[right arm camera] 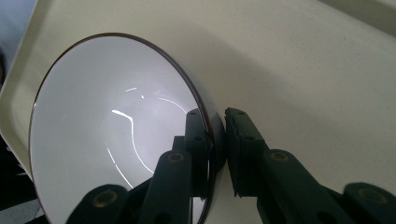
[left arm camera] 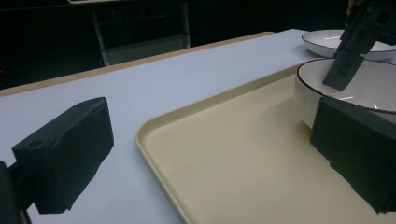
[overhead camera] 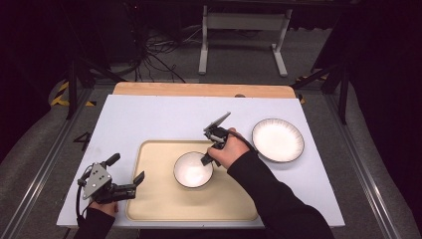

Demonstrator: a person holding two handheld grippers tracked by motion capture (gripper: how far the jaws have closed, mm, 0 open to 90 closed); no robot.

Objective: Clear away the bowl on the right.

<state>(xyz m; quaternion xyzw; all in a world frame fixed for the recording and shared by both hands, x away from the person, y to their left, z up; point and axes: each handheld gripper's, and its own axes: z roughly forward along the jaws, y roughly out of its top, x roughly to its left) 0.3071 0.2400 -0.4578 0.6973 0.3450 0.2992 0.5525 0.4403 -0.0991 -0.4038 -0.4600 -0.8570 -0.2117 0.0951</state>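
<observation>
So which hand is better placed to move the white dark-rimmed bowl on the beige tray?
Right: the right gripper already clamps the white bowl's rim; the left gripper sits open at the beige tray's edge.

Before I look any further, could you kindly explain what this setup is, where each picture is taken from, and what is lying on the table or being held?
There is no robot here: a person holds a pair of hand-held tongs in each hand. The high view looks down on the white table from above the person's side. The other two pictures come from small cameras riding on each pair of tongs, looking along their black jaws.

On the table lie a beige tray and, to its right, a white plate. A white bowl with a dark rim sits on the tray.

The right tongs are closed on the bowl's rim, one jaw inside and one outside. The left tongs stand open by the tray's left edge, holding nothing.
</observation>
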